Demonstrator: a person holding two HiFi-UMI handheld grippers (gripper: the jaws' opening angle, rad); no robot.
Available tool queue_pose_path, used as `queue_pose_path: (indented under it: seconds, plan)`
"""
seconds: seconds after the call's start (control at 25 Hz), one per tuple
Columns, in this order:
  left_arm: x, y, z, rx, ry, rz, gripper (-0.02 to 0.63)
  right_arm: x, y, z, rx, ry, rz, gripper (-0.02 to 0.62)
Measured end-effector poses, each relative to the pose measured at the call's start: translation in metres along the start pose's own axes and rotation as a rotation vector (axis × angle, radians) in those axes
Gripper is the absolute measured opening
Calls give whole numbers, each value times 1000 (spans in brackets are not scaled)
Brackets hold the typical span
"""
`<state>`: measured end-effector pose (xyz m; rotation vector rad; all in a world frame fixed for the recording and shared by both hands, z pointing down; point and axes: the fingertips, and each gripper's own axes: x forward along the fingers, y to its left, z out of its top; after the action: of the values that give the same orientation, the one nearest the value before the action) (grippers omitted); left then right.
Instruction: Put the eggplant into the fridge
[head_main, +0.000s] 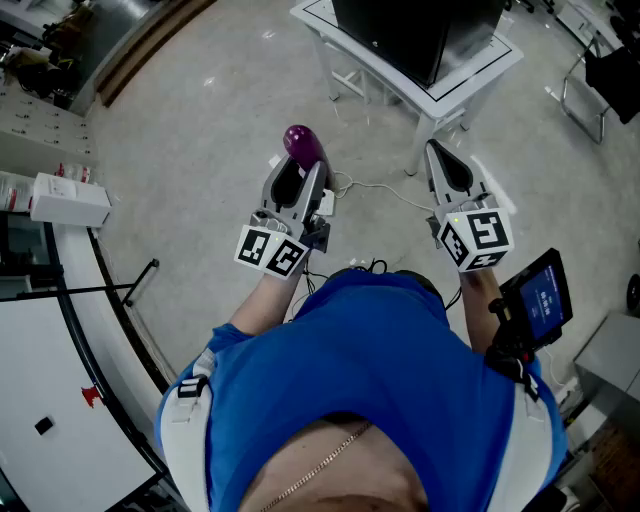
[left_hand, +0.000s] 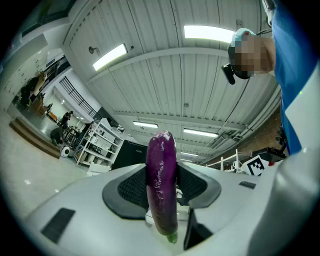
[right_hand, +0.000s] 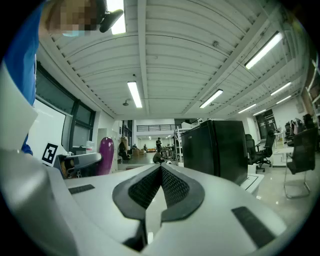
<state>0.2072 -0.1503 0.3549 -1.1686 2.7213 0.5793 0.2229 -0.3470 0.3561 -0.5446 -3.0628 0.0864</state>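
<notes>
Eggplant (left_hand: 161, 185): glossy purple, slim, upright, green stem end down

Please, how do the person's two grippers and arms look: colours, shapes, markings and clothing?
The left gripper and the right gripper both have light grey, tapering shells with dark, grid-textured pads. Each carries a white cube with black square markers at its rear. The person wears a blue short-sleeved shirt. A black device with a blue screen sits near the right wrist.

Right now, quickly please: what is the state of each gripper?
Left gripper: closed on the glossy purple eggplant.
Right gripper: closed, nothing between its fingers.
</notes>
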Motion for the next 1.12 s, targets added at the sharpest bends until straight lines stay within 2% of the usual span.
queue_pose_path:
  seconds: [0.4, 0.68, 0.96, 1.12]
  plan:
    - [-2, 4, 2, 2, -4, 9, 198, 3, 8, 0, -25, 5, 35, 2]
    - [-11, 13, 20, 9, -12, 31, 198, 11, 23, 10, -38, 5, 59, 2]
    - [-37, 47, 35, 14, -21, 70, 198, 36, 55, 5, -34, 15, 81, 2]
    - [-54, 77, 30, 20, -20, 98, 198, 59, 71, -15, -23, 21, 97, 2]
